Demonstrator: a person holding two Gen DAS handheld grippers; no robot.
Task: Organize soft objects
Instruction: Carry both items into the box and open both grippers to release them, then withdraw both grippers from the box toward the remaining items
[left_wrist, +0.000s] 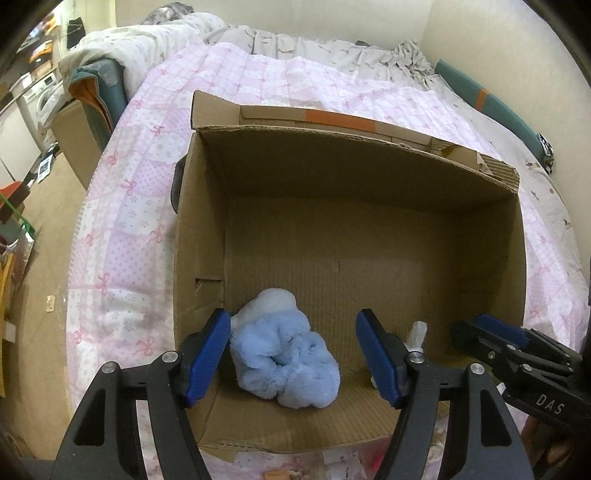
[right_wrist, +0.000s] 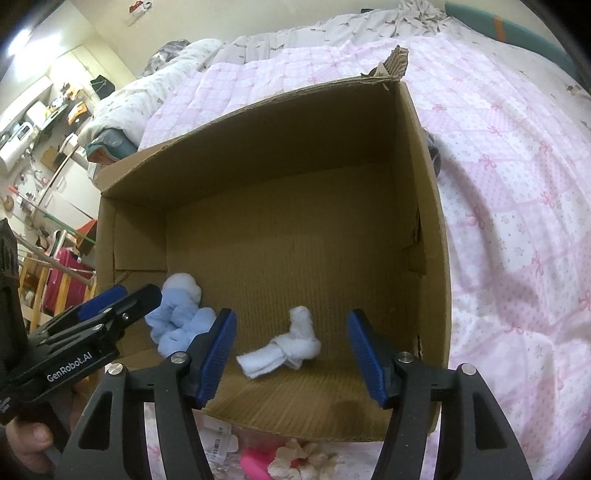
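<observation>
An open cardboard box (left_wrist: 369, 173) (right_wrist: 258, 155) stands on a pink quilted bed. A fluffy light-blue soft item (left_wrist: 284, 362) (right_wrist: 177, 317) lies on the box floor near the front left corner. My left gripper (left_wrist: 293, 317) (right_wrist: 138, 295) hangs open over it, and the item sits between the pads, close to the left one. A white knotted cloth (right_wrist: 284, 350) (left_wrist: 417, 330) lies further right on the box floor. My right gripper (right_wrist: 291, 315) (left_wrist: 469, 326) stands open just above it, with the pads apart from the cloth.
The pink quilt (left_wrist: 295, 85) surrounds the box, with grey rumpled bedding (left_wrist: 351, 51) behind. A pink object (right_wrist: 255, 461) and a floral piece (right_wrist: 303, 458) lie in front of the box. A dark item (left_wrist: 177, 184) rests against its outer side. A hand (right_wrist: 29, 443) holds the left gripper.
</observation>
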